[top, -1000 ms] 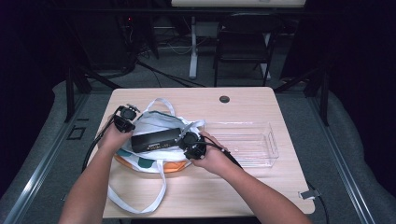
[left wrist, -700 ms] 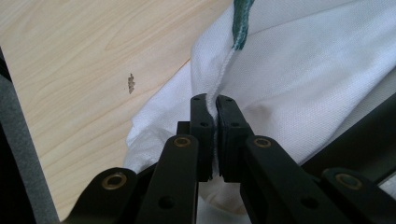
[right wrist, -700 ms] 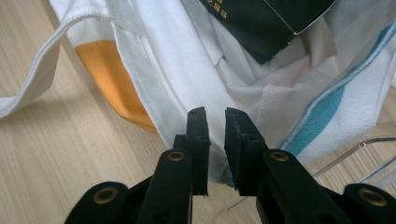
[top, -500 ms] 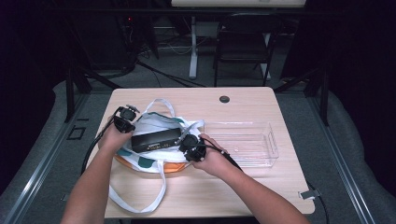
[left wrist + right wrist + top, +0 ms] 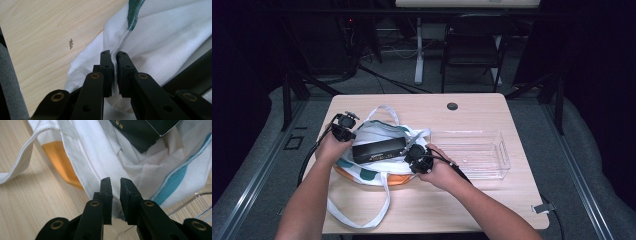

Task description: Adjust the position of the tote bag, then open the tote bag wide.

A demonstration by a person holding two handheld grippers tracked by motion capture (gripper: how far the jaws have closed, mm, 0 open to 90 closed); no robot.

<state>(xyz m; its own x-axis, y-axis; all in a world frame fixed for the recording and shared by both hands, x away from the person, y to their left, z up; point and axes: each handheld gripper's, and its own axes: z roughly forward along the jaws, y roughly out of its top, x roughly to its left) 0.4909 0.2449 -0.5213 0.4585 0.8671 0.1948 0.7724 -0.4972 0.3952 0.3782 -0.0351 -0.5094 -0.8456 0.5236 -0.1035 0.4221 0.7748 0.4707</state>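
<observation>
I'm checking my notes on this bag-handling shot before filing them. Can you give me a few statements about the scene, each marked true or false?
1. The left gripper is shut on a fold of the white tote bag. True.
2. The black box sits in the clear plastic tray. False: it lies on top of the bag, left of the tray.
3. The right gripper pinches the bag's cloth. True.
4. The bag hangs in the air between the grippers. False: it rests on the wooden table.
5. The bag has an orange part. True.
</observation>
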